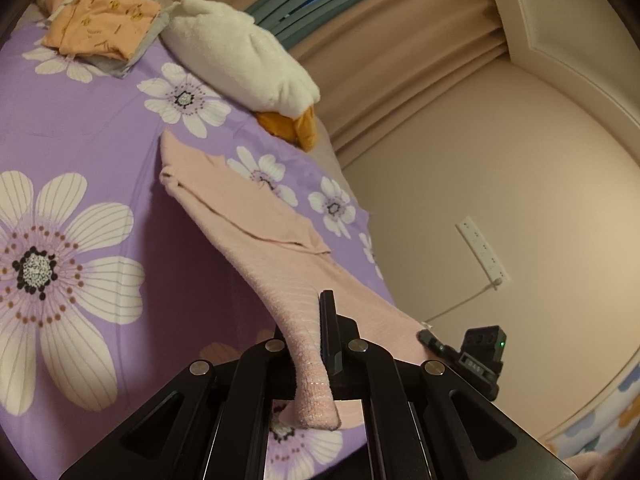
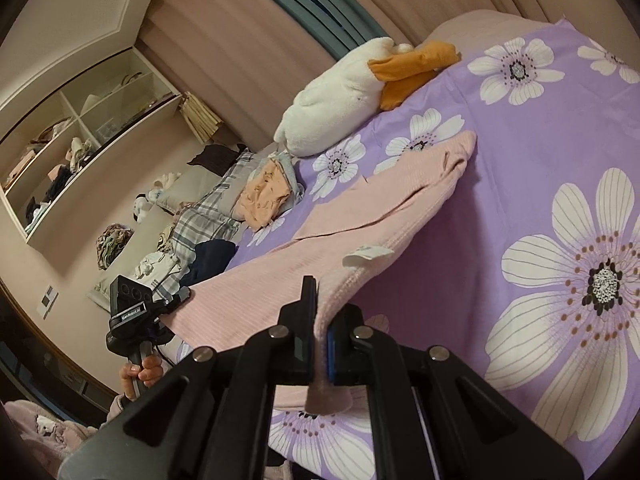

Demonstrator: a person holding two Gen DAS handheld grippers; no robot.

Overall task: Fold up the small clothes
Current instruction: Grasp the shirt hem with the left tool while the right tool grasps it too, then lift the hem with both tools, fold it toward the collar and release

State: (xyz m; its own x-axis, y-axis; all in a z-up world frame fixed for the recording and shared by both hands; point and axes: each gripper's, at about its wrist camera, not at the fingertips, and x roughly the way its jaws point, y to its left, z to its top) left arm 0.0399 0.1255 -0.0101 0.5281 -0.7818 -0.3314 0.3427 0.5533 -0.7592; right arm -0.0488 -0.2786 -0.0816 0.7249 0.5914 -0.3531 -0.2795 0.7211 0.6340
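Note:
A pink knitted garment [image 1: 240, 208] hangs stretched above the purple flowered bedsheet [image 1: 80, 128], its far end still resting on the bed. In the left wrist view my left gripper [image 1: 316, 332] is shut on one near corner of the garment. The right gripper [image 1: 428, 337] shows at the right, at the other corner. In the right wrist view my right gripper [image 2: 319, 320] is shut on the garment's [image 2: 380, 208] ribbed edge, beside a white label [image 2: 366, 254]. The left gripper [image 2: 176, 298], held by a hand [image 2: 140, 372], grips the left corner.
A folded orange garment [image 1: 100, 28] tops a small pile at the bed's far end, beside a white plush duck [image 1: 240, 60]. Plaid and dark clothes [image 2: 208, 216] lie heaped beyond the sheet [image 2: 540, 140]. Open shelves [image 2: 72, 148] stand at the left wall. A socket strip [image 1: 484, 252] is on the wall.

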